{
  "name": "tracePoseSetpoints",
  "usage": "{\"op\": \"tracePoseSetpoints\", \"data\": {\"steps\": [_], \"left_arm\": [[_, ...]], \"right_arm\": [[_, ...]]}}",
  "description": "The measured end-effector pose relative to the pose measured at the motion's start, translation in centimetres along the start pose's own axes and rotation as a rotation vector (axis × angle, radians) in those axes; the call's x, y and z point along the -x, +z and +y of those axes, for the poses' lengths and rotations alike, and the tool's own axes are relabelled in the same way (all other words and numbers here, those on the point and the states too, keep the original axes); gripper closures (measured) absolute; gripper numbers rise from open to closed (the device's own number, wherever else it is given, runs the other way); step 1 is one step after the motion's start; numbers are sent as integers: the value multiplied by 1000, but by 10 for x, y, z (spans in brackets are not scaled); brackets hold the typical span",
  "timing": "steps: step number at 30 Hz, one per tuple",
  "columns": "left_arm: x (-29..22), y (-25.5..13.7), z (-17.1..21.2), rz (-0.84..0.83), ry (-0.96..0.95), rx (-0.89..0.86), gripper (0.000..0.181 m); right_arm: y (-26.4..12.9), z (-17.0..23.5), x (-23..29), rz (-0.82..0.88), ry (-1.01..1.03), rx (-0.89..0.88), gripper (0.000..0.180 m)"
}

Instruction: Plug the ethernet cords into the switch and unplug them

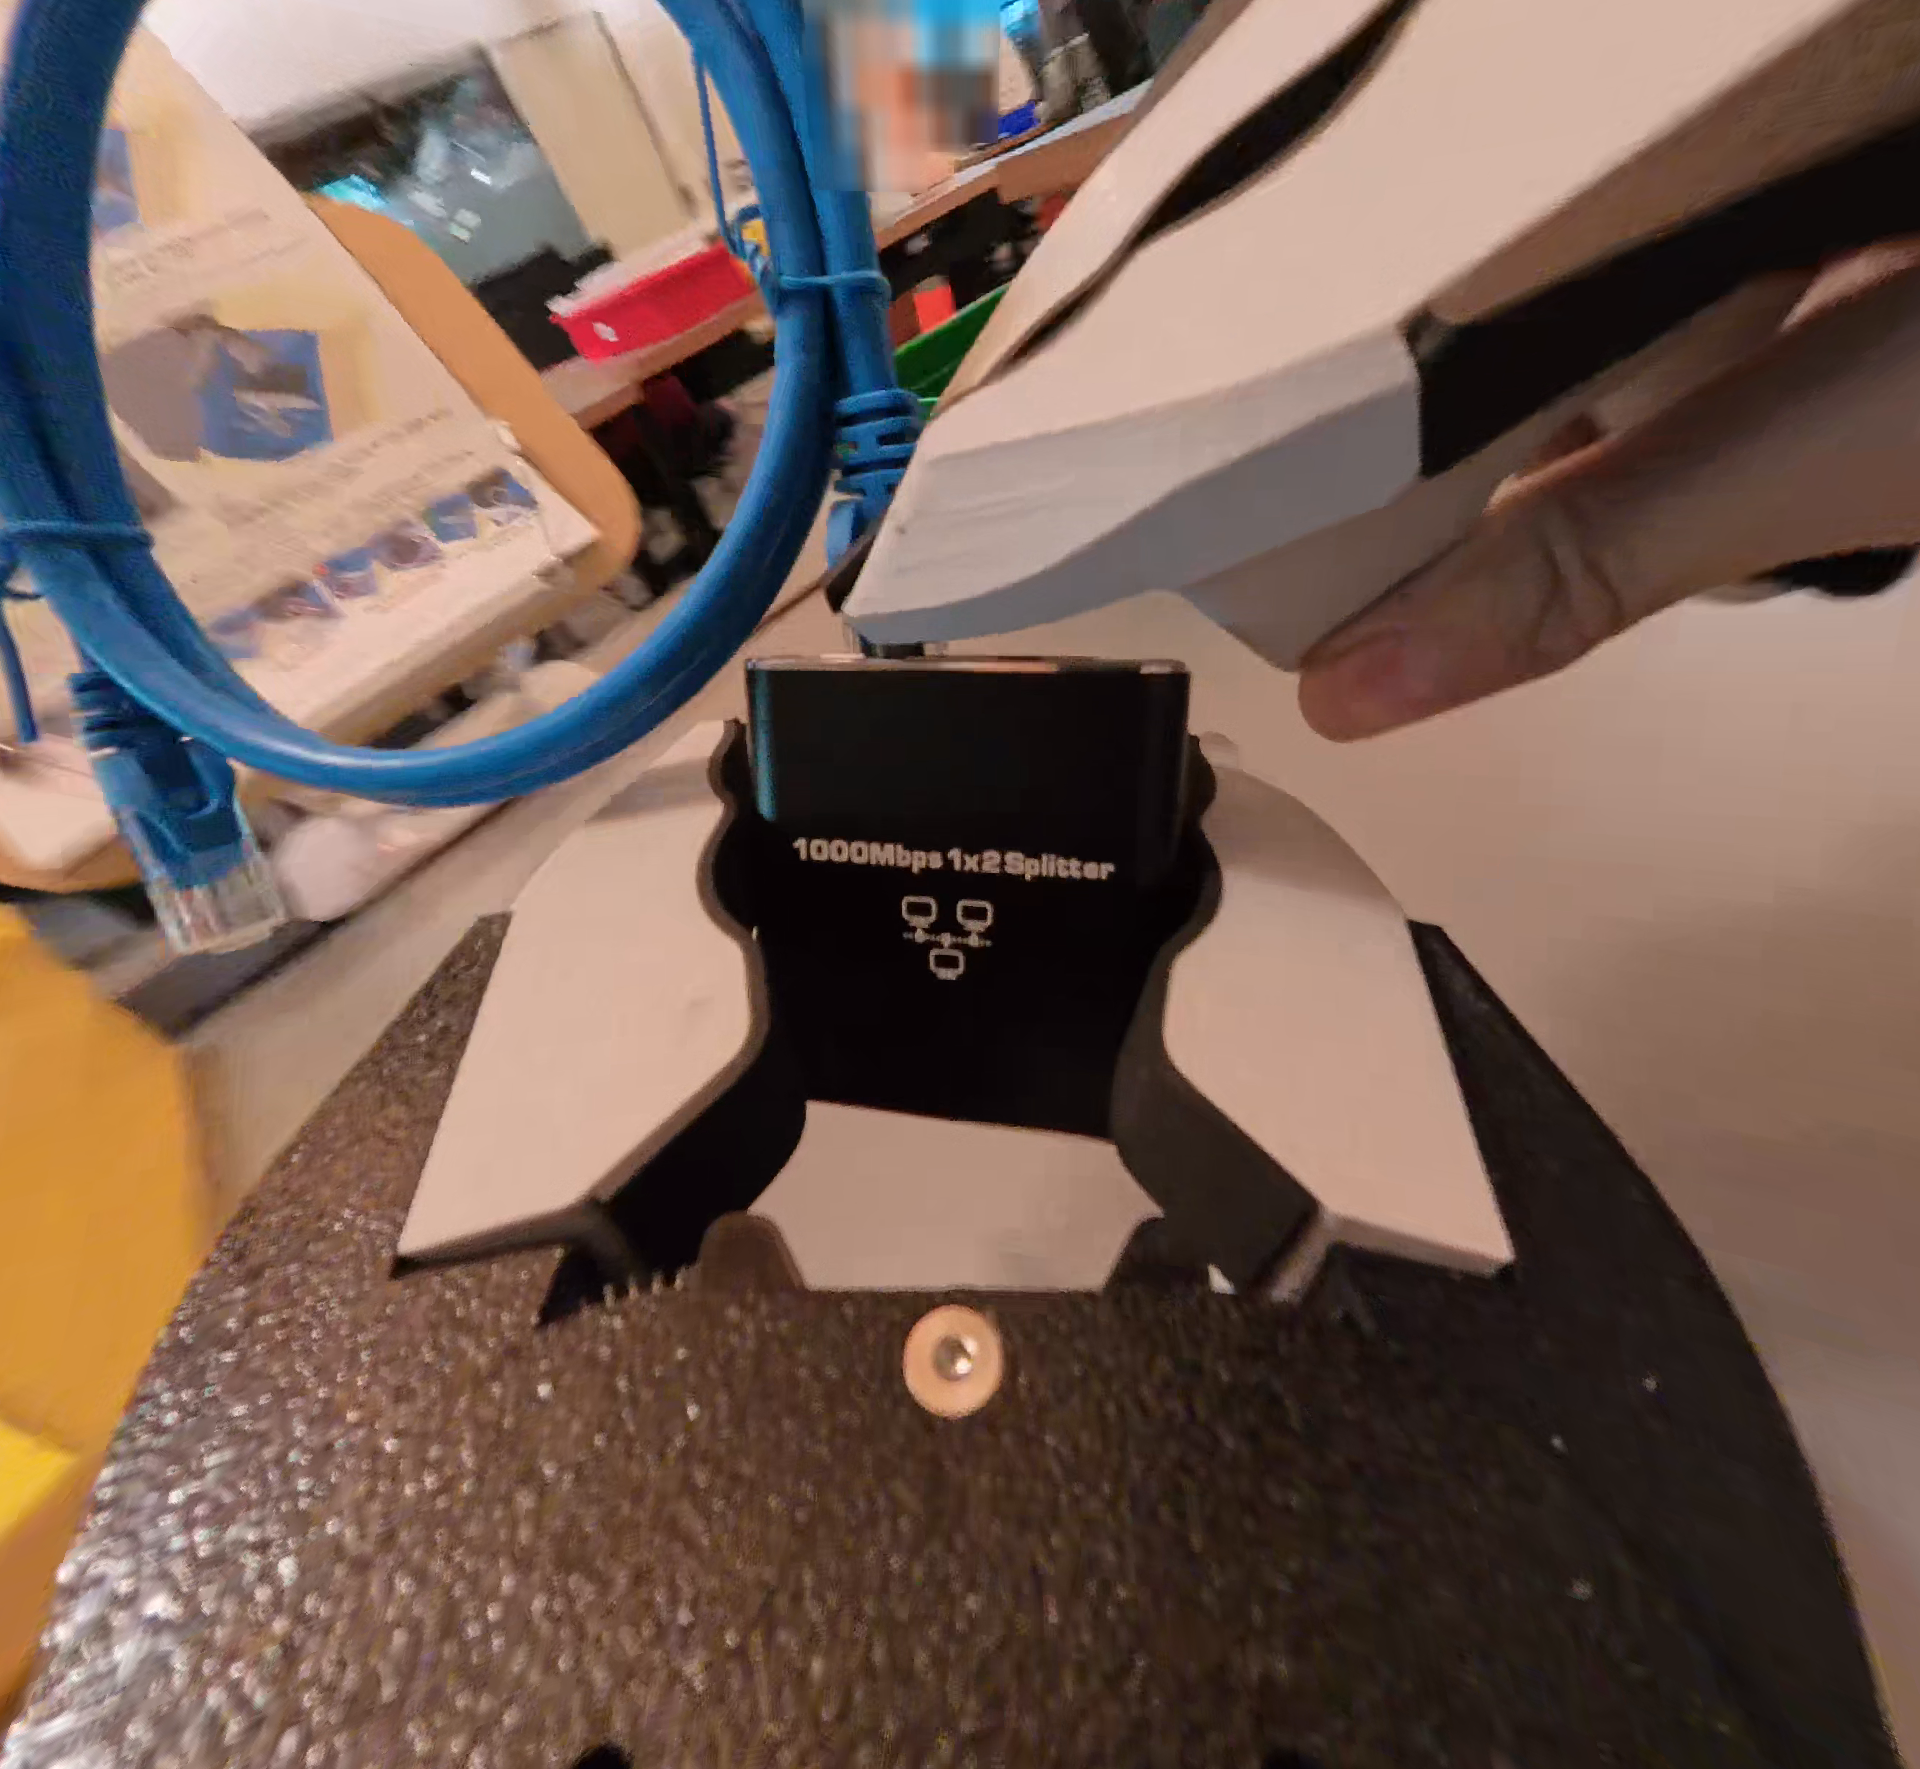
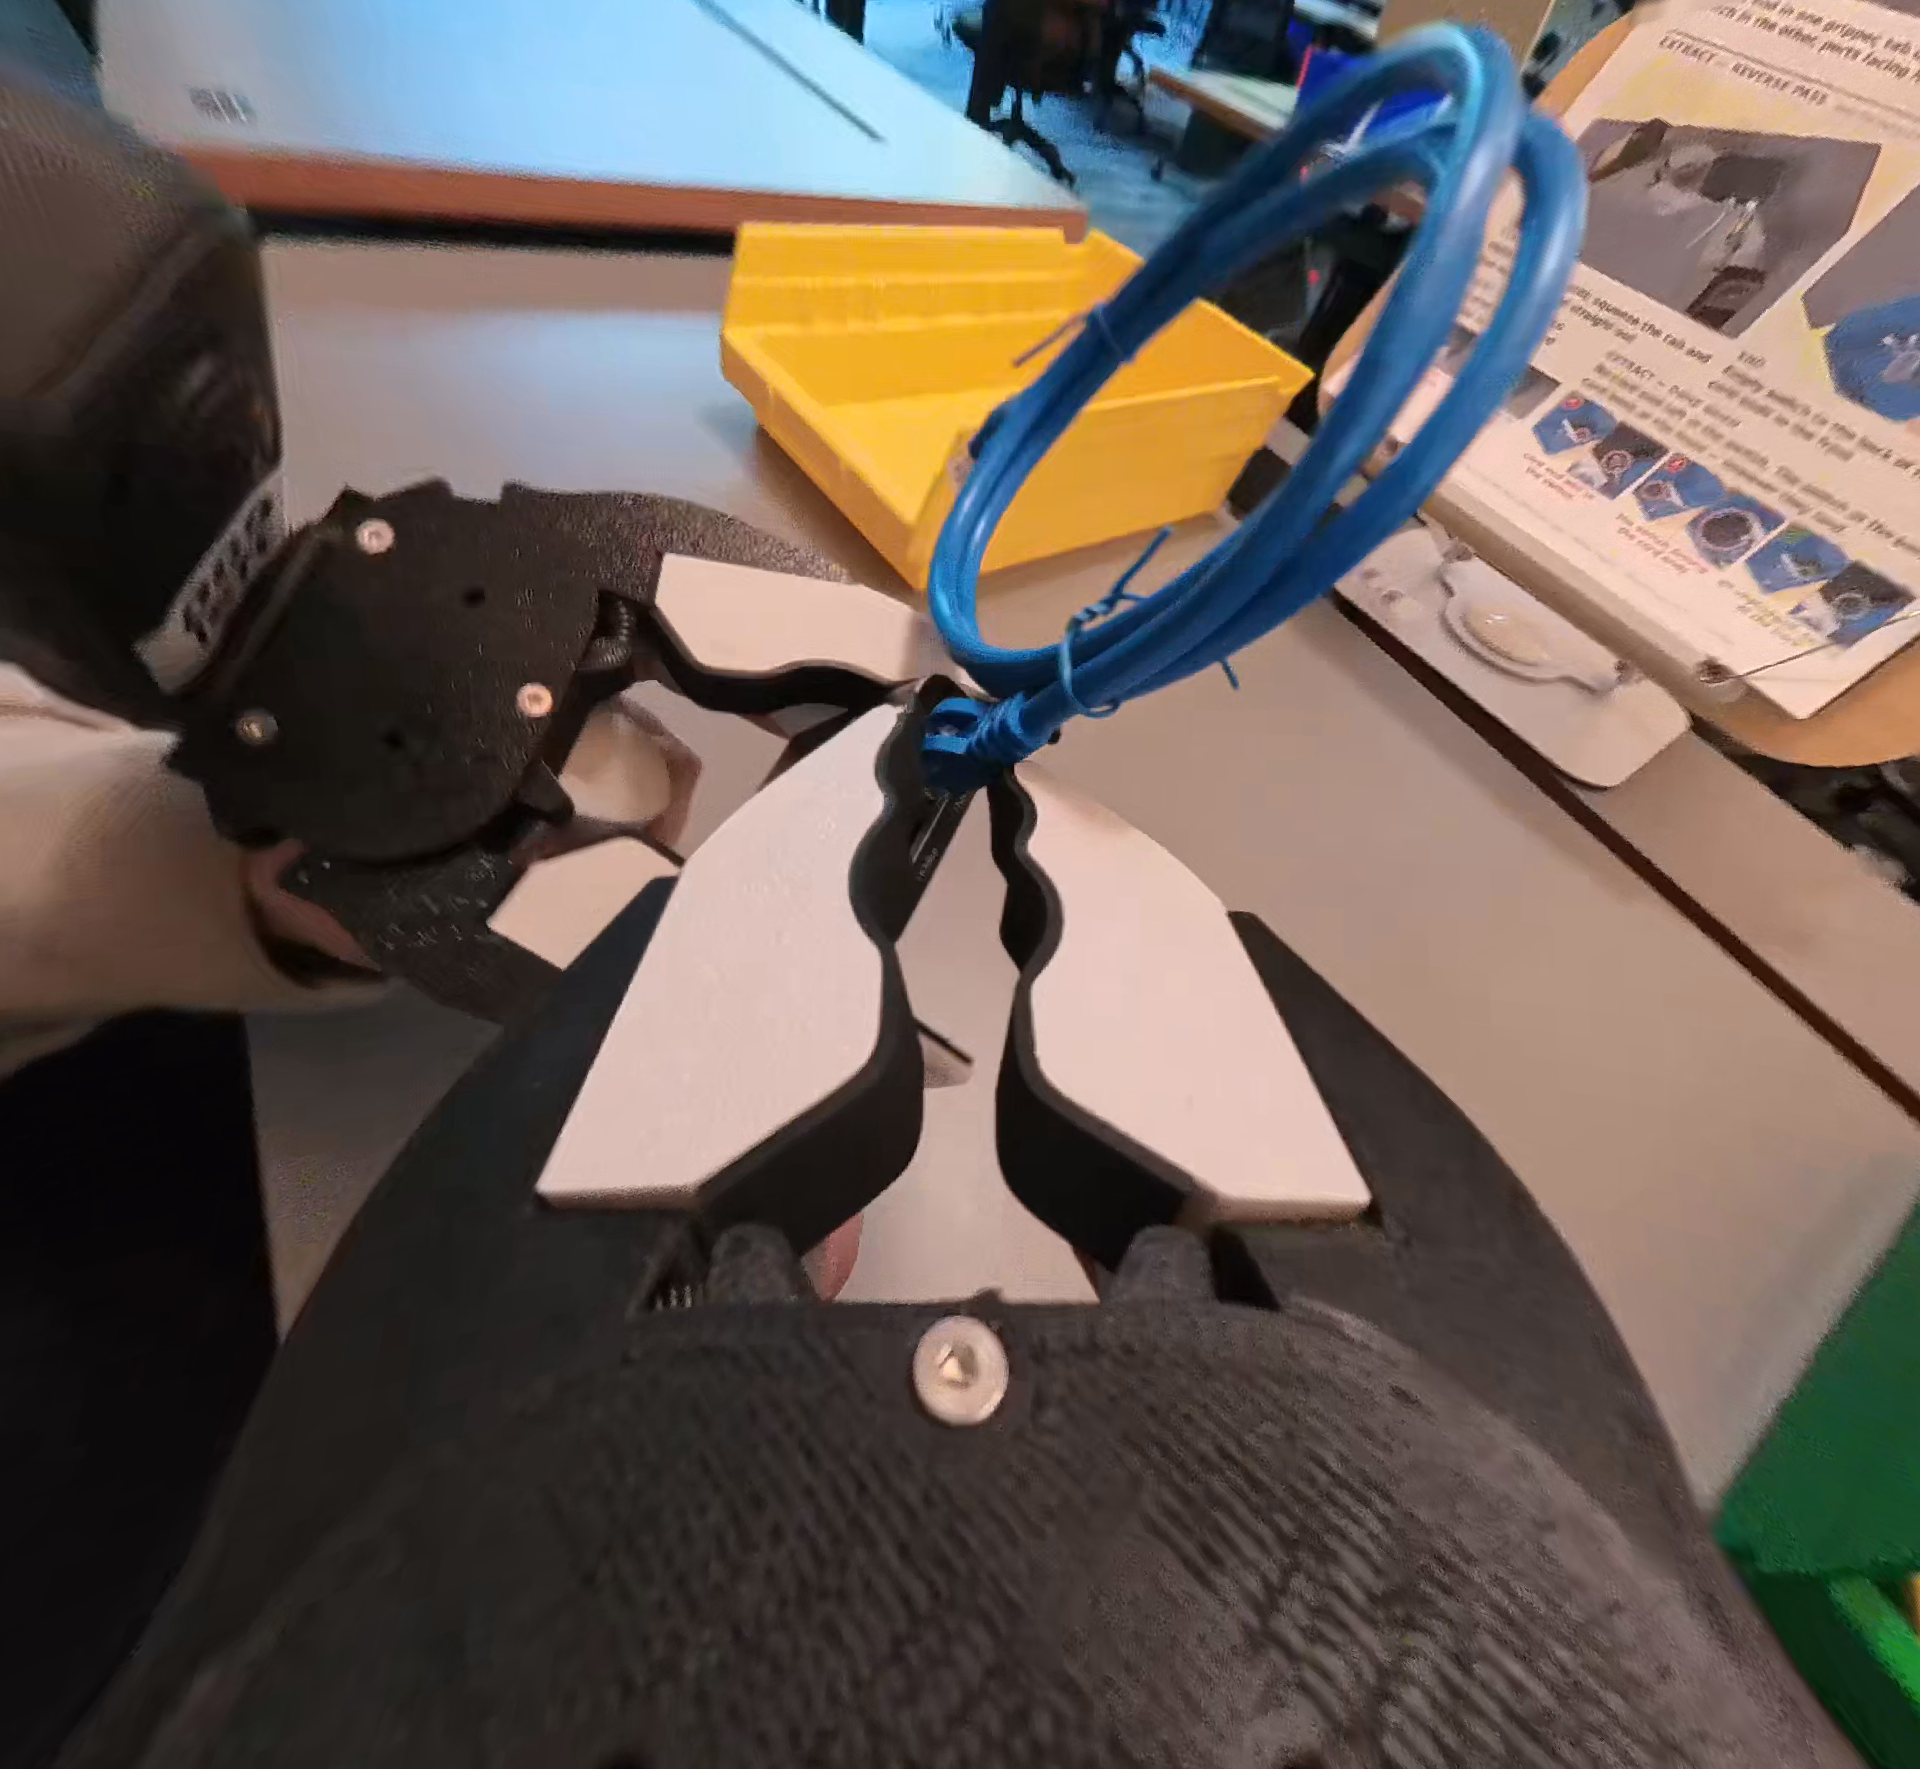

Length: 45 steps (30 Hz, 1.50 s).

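Two grippers meeting: left gripper (image 1: 966, 784) clamping the switch (image 1: 966, 784) between its jaws, right gripper (image 2: 951, 763) pinching the cord (image 2: 1247, 431) plug at its tips against the switch's far end, risking a jammed plug if tilting.

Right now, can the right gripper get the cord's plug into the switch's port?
Probably yes. The right gripper grips the blue cord at its plug boot, right at the top edge of the black switch, which the left gripper holds steady. Nothing blocks the way, though the port itself is hidden.
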<state>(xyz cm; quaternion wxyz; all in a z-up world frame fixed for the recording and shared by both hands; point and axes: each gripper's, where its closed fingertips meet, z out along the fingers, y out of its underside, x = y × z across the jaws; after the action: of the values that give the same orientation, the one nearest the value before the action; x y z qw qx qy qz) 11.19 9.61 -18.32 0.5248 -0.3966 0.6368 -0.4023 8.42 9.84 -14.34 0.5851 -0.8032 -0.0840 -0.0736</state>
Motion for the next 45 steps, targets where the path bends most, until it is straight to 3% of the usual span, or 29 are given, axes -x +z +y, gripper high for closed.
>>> {"op": "tracePoseSetpoints", "data": {"steps": [8, 18, 23, 26, 34, 39, 45], "left_arm": [[-8, 3, 2, 80, -91, -8, 105], [1, 14, -3, 58, -24, -8, 105], [17, 25, -2, 125, -176, 0, 106], [19, 29, -1, 246, -238, 22, 105], [1, 7, -37, 825, -484, -88, 106], [9, 12, -37, 939, -428, 35, 106], [20, 30, -8, 911, -177, 377, 105]], "right_arm": [[0, 3, -2, 47, -94, 45, 165], [1, -3, -8, -106, 190, -115, 166], [-6, -5, -17, -191, 192, -170, 155], [-17, -13, -32, -219, 301, -251, 148], [-37, -1, -56, -190, 379, -414, 139], [-40, -1, -68, -169, 387, -449, 139], [-18, -7, -85, -202, 481, -458, 139]]}}
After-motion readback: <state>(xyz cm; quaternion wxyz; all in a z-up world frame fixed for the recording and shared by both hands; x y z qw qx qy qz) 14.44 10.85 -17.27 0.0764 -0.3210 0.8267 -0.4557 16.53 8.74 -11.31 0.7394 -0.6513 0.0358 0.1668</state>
